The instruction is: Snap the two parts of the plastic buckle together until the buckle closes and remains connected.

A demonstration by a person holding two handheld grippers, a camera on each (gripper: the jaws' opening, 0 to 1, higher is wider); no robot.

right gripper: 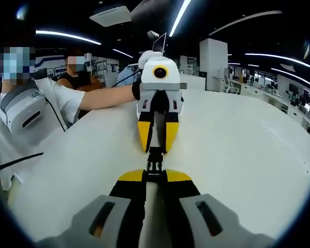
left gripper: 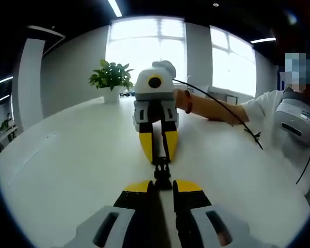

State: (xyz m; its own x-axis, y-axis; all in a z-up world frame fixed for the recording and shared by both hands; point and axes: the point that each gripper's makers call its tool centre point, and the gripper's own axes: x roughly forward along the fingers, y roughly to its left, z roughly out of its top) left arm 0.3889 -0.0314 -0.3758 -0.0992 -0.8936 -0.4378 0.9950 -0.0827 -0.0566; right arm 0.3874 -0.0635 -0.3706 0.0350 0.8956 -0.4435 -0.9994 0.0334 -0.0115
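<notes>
Buckle: a small black plastic buckle (left gripper: 161,174) hung between the two grippers, just above the white desk (left gripper: 67,155), well in from every edge of it.
Buckle parts: two by the task; from where I stood they looked already nose to nose, though the seam was too small and dark to say whether the catch had clicked home.
Left gripper: the left gripper (left gripper: 161,187) had its yellow-tipped fingers (left gripper: 138,187) drawn narrow, pinching the near end of the buckle.
Right gripper: the right gripper (right gripper: 155,176) faced it head-on, fingers (right gripper: 130,176) likewise close together and clamped on its own end (right gripper: 155,164) of the buckle.
Handling: I judged the buckle light and stiff, with a smooth, rather slippery shell; the prongs looked the thin part, likely to flex or jam if pushed in crooked.
Where to hold: best taken on the flat sides of each half, behind the prongs and the socket mouth, so that the push ran straight along the line of the two grippers.
Count: one buckle, two grippers, one potted plant (left gripper: 111,78) near the desk's far edge, two people at the desk's side.
</notes>
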